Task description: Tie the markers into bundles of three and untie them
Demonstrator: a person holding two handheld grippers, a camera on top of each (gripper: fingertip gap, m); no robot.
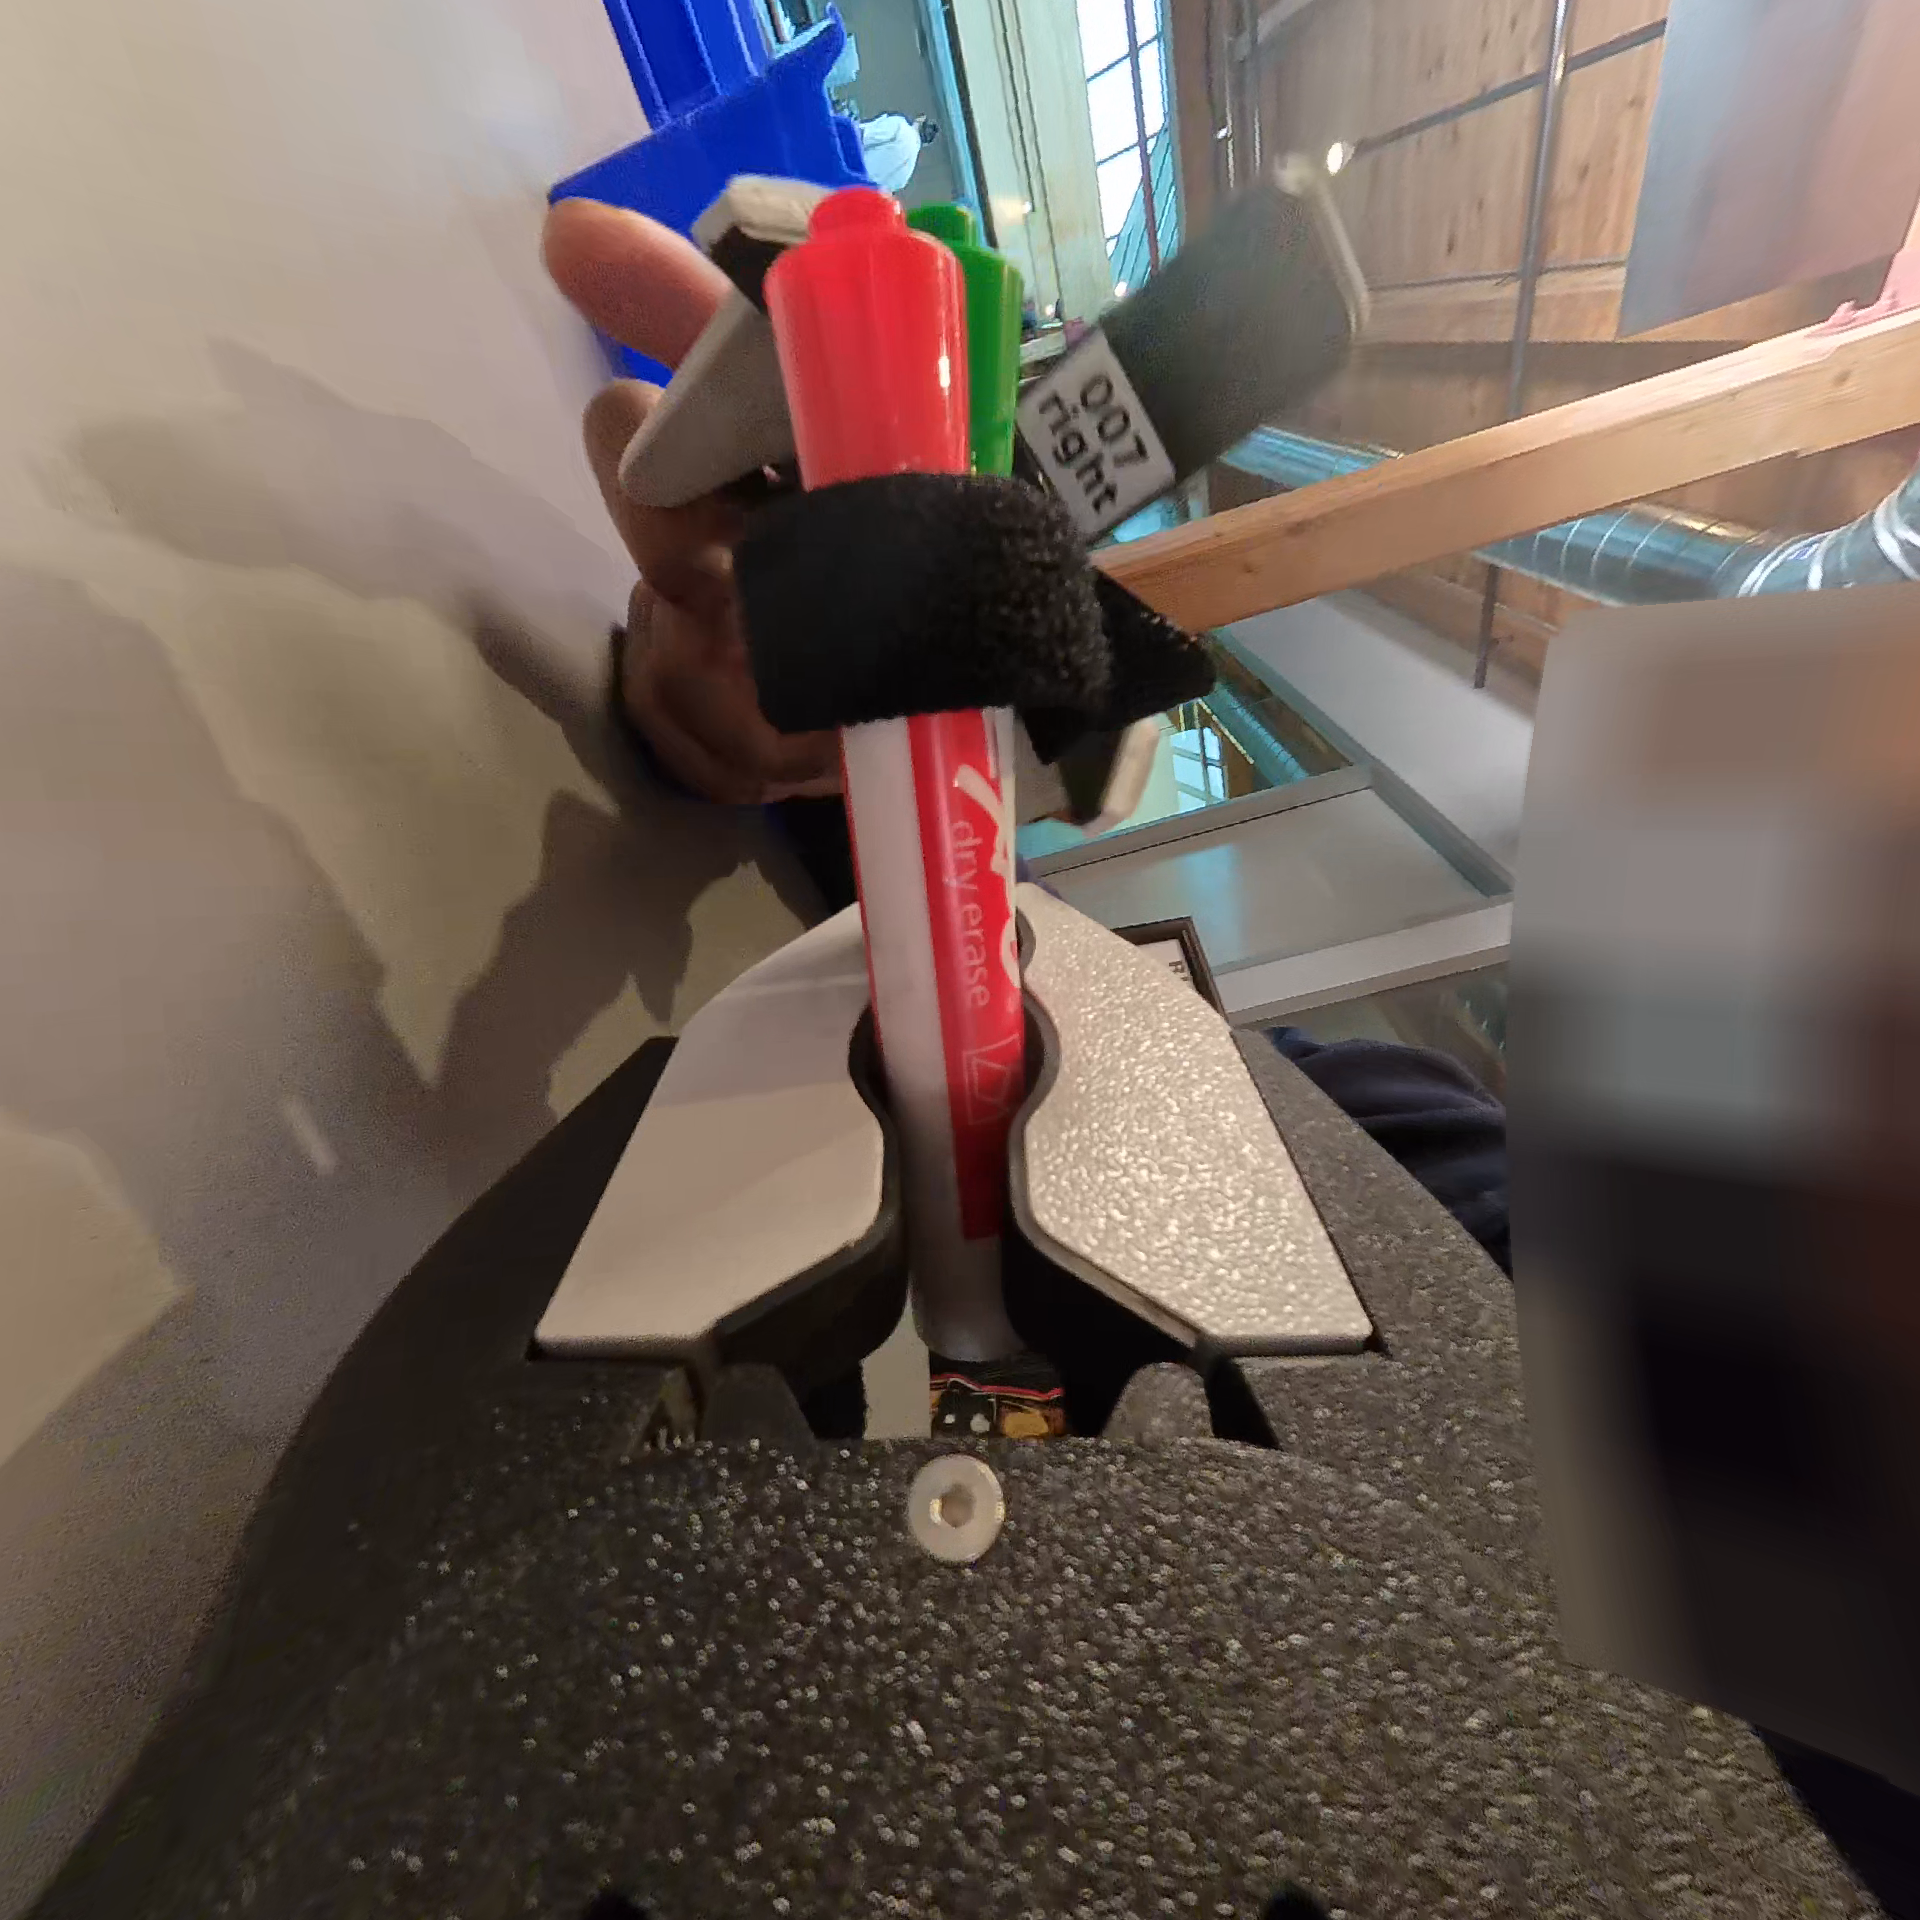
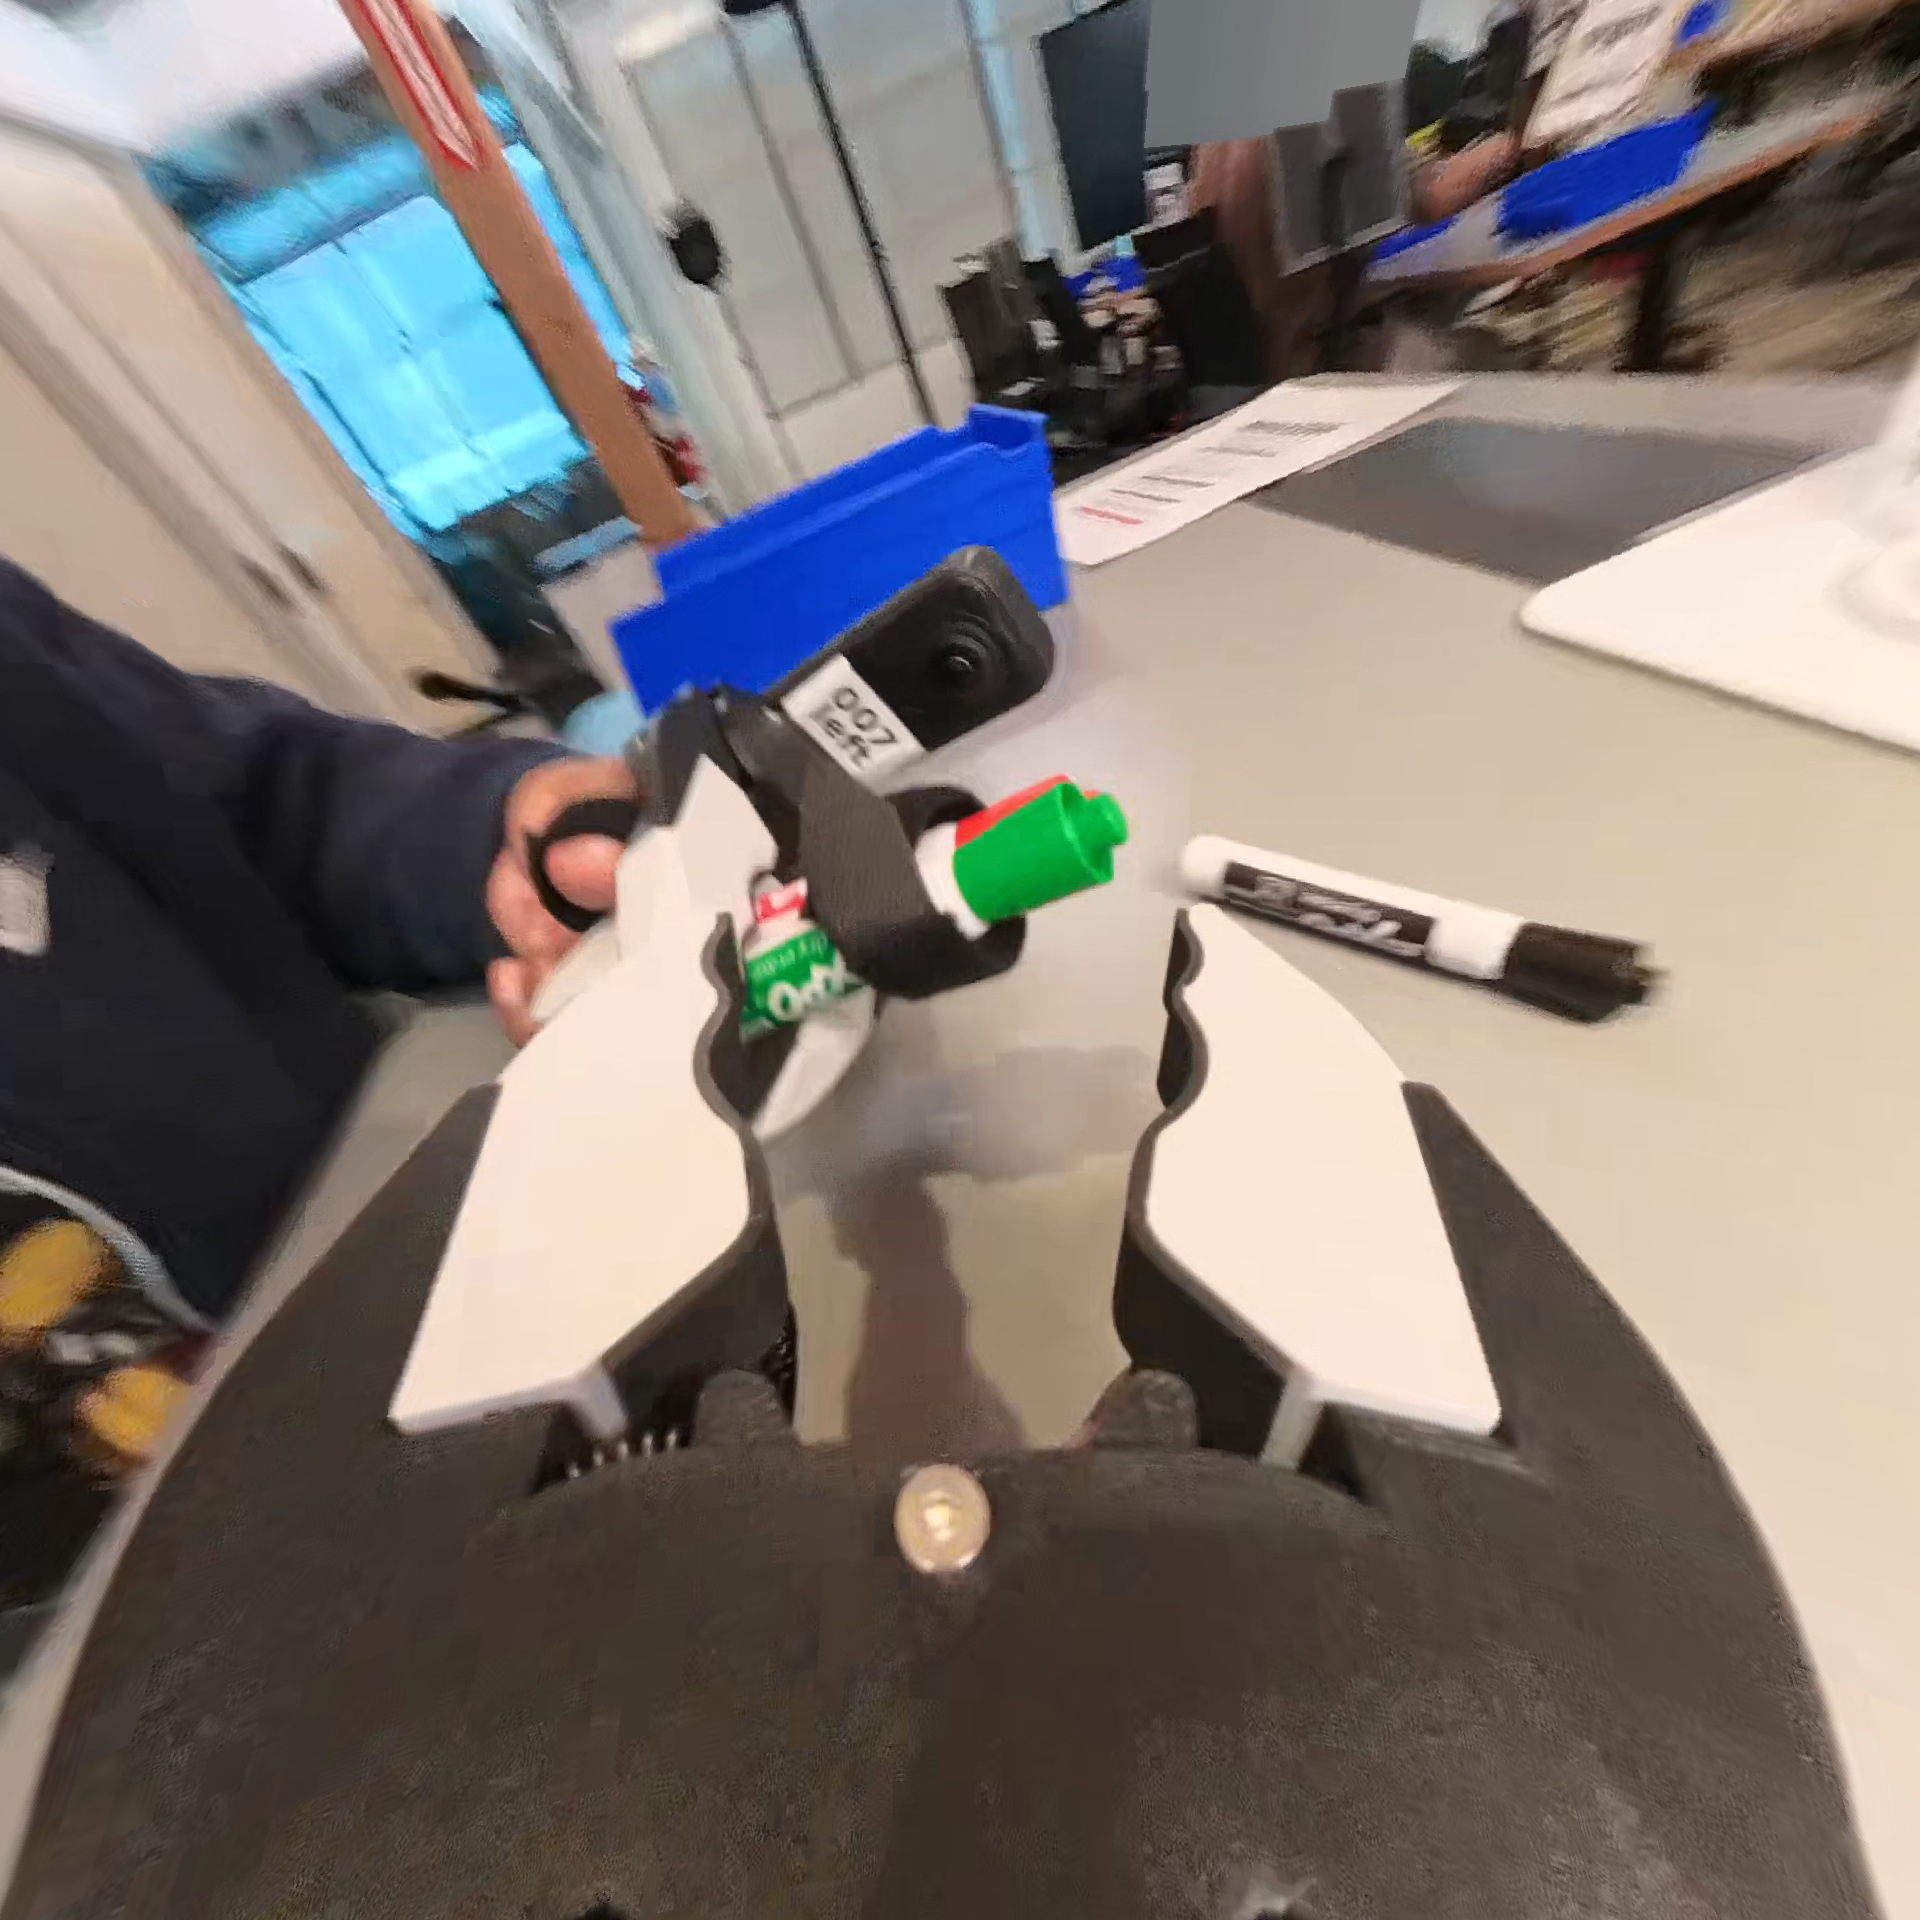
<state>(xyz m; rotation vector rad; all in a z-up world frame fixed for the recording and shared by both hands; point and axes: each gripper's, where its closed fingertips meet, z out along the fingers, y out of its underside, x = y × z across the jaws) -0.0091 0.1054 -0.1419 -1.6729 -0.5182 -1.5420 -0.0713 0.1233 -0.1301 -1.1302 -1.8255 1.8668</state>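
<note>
Left wrist view: our left gripper [image 1: 951, 1049] has its jaws pinching the red marker [image 1: 914, 623], green marker [image 1: 987, 343] tucked behind. A black velcro strap [image 1: 914, 603] wraps both, tail loose. The right gripper [image 1: 894, 540] sits by the strap, w/ fingers spread either side.

Right wrist view: right gripper [image 2: 945, 997] jaws spread, nothing held. Black marker [image 2: 1403, 925] lies apart on the table [image 2: 1351, 727], outside the bundle. We judge approx. mid-task, tying or untying we can't tell.
</note>
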